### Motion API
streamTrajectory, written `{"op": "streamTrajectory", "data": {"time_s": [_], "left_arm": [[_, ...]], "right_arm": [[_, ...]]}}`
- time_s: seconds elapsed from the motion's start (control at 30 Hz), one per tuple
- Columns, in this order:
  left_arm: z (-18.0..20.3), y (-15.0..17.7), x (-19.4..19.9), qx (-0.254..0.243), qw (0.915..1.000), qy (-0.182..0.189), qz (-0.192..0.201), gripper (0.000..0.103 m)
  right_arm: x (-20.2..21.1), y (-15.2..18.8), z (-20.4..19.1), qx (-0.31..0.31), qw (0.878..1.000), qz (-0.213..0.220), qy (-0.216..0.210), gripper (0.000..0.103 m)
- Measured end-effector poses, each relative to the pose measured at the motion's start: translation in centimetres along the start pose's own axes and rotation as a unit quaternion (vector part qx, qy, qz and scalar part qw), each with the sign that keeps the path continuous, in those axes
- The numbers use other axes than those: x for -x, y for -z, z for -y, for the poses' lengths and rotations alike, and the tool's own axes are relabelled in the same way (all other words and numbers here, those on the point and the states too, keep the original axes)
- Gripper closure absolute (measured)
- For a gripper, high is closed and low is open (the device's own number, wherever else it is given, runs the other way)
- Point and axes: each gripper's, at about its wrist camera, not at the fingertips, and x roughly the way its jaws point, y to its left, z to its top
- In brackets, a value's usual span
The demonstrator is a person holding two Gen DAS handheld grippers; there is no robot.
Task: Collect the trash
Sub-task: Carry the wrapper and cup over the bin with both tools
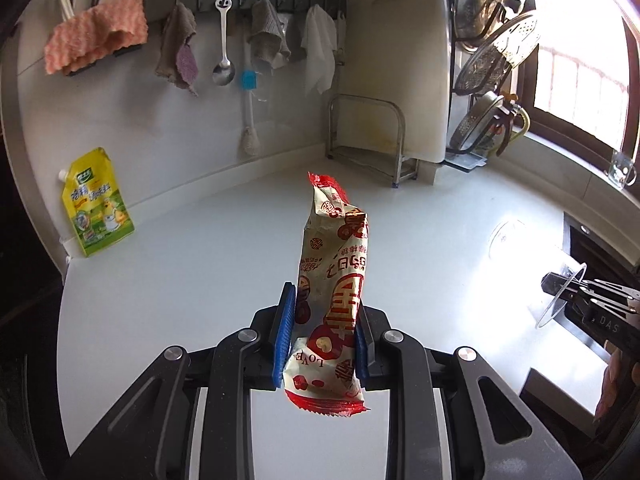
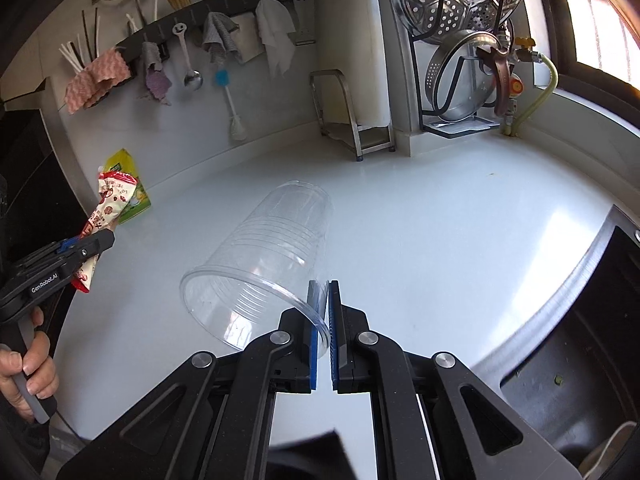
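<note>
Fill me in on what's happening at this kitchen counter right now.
A person is collecting trash with a handheld tool in each hand. The left tool is clamped on a red-and-cream snack wrapper, held up off the white countertop. The right tool is pinched shut on the rim of a clear plastic cup, tipped on its side above the counter. A yellow refill pouch leans against the wall.

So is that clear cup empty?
Empty: the cup is see-through with nothing inside, held tipped by its rim in the right hand-held gripper.
</note>
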Motion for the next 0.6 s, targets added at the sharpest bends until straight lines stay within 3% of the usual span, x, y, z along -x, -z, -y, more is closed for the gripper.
{"op": "streamTrajectory", "data": {"time_s": [0.13, 0.33, 0.6], "left_arm": [[0.8, 3.2, 3.8, 0.025, 0.9997, -0.007, -0.001, 0.078], [1.7, 8.2, 8.3, 0.055, 0.9984, -0.008, -0.014, 0.078], [4.5, 14.7, 12.5, 0.068, 0.9972, -0.019, -0.022, 0.078]], "right_arm": [[4.2, 3.2, -2.5, -0.001, 1.000, 0.003, -0.026, 0.098], [9.9, 7.9, -5.5, 0.025, 0.999, 0.015, -0.031, 0.098], [14.6, 14.9, -5.0, 0.021, 1.000, 0.005, 0.001, 0.098]]}}
